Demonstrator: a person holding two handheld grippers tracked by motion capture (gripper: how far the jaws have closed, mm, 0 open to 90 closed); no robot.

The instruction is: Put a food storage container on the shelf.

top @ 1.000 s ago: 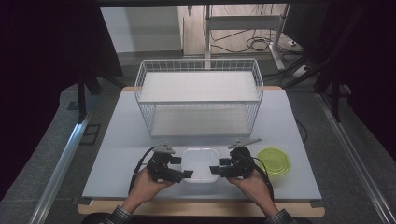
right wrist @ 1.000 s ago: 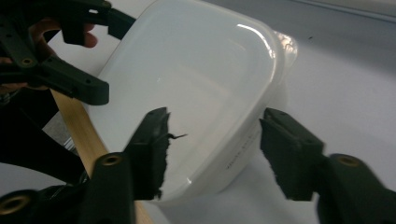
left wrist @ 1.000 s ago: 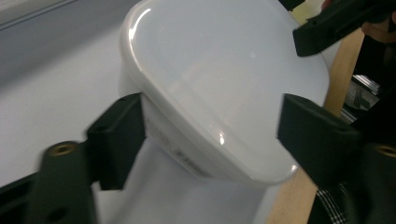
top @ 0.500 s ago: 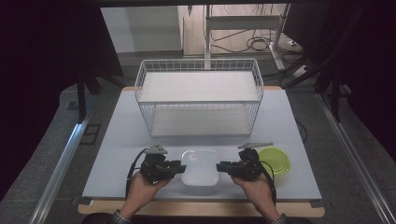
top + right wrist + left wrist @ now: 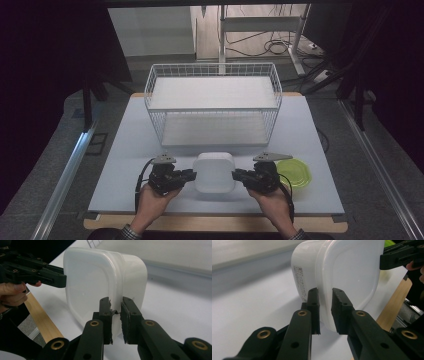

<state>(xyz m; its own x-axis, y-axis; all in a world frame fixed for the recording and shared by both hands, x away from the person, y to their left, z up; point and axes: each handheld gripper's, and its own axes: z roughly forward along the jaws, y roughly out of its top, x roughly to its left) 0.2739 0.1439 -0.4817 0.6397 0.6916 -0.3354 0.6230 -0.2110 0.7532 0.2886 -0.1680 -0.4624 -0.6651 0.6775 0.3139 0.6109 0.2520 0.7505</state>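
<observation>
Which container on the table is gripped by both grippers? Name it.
The white container, held at its rim by the left gripper and right gripper; the green container sits untouched, the wire basket beyond.

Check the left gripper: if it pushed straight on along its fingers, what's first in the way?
The white container itself: the left gripper is shut on its rim. Beyond it, roughly in line, sits the right gripper on the opposite rim; depth past that is unclear.

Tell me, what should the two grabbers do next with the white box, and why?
Probably lift it together toward the wire basket. The left gripper and right gripper have just closed on opposite rims of the white box, which looks tipped on its side.
</observation>
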